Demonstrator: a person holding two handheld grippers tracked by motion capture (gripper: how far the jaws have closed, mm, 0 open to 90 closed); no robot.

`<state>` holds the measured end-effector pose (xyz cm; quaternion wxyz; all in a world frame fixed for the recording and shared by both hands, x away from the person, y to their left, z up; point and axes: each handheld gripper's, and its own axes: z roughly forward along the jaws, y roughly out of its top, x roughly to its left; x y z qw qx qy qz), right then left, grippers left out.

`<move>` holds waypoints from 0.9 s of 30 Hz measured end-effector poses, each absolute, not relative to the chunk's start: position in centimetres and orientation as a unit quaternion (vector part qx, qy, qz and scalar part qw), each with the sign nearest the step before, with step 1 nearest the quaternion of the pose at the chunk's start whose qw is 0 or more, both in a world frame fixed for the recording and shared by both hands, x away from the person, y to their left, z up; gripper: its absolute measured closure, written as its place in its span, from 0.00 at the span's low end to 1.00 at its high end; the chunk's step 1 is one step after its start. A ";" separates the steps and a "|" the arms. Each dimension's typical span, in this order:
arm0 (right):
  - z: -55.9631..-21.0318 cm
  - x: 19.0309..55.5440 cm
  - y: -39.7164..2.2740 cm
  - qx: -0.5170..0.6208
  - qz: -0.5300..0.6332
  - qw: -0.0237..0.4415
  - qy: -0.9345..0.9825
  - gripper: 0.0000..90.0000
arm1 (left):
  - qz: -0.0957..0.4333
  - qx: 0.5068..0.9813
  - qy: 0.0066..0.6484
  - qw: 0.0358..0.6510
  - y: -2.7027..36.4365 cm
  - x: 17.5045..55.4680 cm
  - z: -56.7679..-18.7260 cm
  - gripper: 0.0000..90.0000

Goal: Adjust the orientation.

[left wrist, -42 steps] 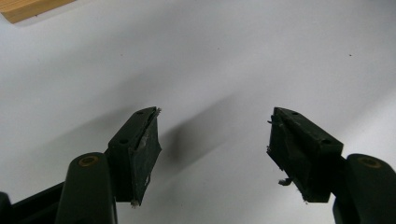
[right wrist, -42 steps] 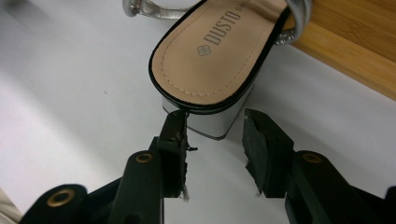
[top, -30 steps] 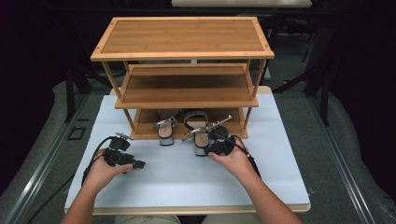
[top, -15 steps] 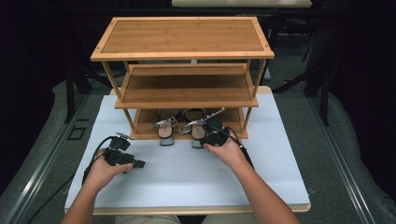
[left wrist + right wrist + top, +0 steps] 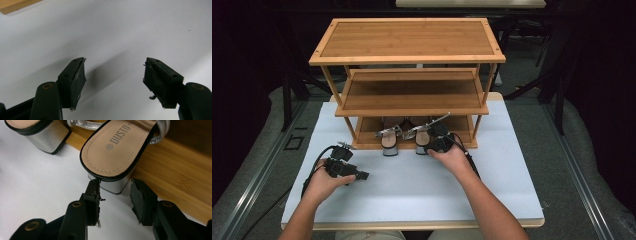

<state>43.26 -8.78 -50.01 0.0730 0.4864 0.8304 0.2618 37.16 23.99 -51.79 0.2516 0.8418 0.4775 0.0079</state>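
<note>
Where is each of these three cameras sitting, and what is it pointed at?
High view: above the table, looking down at the wooden rack; both forearms show.
Left gripper view: rides the left tool, facing the bare white table.
Right gripper view: rides the right tool, facing the right sandal, its heel between the jaws.
Shared: the sandal.

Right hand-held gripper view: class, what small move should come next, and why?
Probably ease forward a little, then close. The right hand-held gripper stands open, its jaws flanking the silver block heel of the right sandal at the bottom shelf's edge, without pressing it yet.
</note>
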 end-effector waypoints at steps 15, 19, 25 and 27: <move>-50.0 42.7 -9.3 0.484 0.273 0.079 0.828 0.63 | 0.011 0.843 0.477 0.250 23.8 37.4 -52.0 0.37; -49.8 42.4 -9.7 0.483 0.274 0.084 0.827 0.62 | 0.012 0.842 0.478 0.251 23.7 37.5 -51.9 0.37; -49.7 42.1 -10.4 0.485 0.274 0.094 0.825 0.62 | 0.027 0.846 0.470 0.248 23.4 38.1 -51.9 0.44; -49.8 42.1 -10.6 0.487 0.273 0.098 0.824 0.62 | 0.027 0.842 0.475 0.256 23.2 38.5 -51.8 0.47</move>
